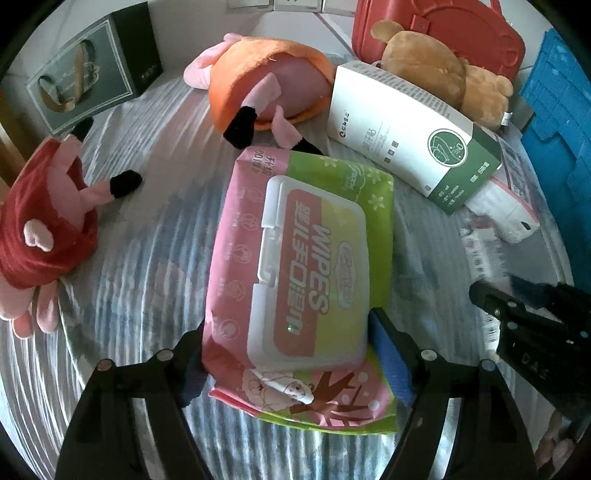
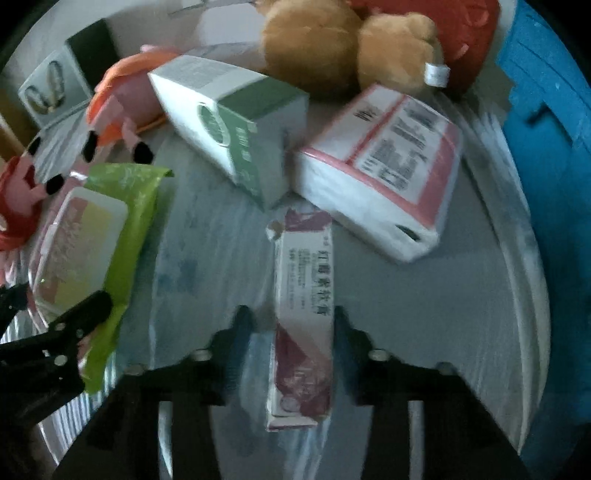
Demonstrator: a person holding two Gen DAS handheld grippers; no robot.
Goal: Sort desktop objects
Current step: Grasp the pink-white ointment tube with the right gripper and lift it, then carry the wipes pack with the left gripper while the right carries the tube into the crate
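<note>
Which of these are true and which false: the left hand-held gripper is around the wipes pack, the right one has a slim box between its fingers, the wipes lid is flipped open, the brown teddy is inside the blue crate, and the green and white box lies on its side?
1. The left hand-held gripper straddles the wipes pack. True.
2. The right hand-held gripper has the slim maroon and white box between its fingers. True.
3. The wipes lid is flipped open. False: it lies shut, flat on the pack.
4. The brown teddy sits inside the blue crate. False: it lies beside the crate, against the red case.
5. The green and white box lies on its side. True.
</note>
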